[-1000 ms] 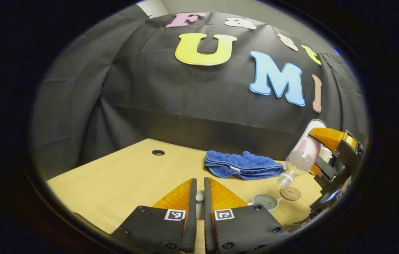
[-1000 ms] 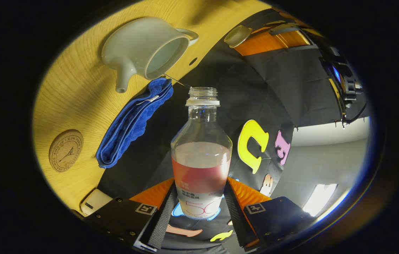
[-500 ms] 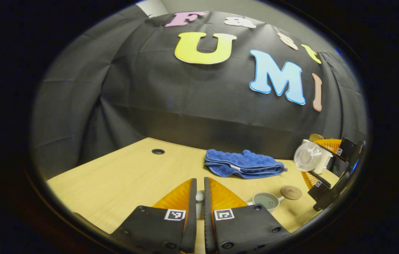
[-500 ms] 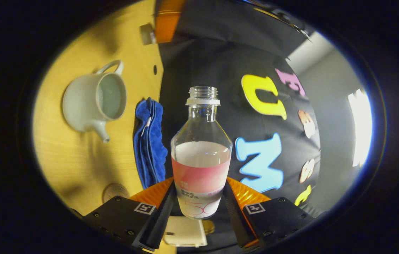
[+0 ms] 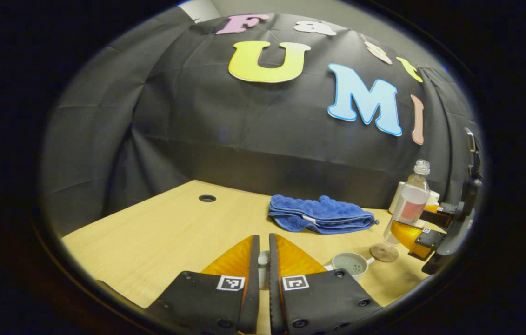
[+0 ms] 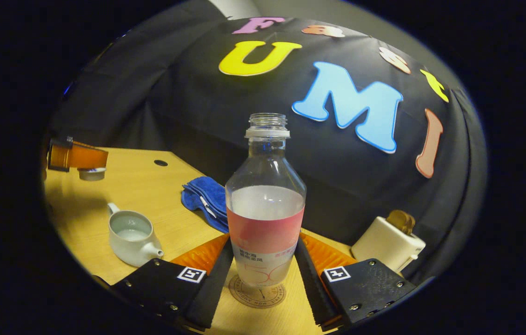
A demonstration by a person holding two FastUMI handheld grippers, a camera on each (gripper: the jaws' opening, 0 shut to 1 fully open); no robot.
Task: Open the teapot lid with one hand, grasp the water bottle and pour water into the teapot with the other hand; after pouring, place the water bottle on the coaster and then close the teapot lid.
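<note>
Left gripper view: the left gripper (image 5: 263,260) has its fingers clenched on the teapot lid (image 5: 263,258), held above the surface (image 5: 160,237). The open teapot (image 5: 350,264) sits near right, the coaster (image 5: 384,252) just beyond.

Right gripper view: the right gripper (image 6: 263,265) grasps the upright water bottle (image 6: 265,204) directly over the coaster (image 6: 257,294); contact is unclear. The teapot (image 6: 130,235) holds water. Pouring looks done; releasing the bottle and closing the lid remain.
</note>
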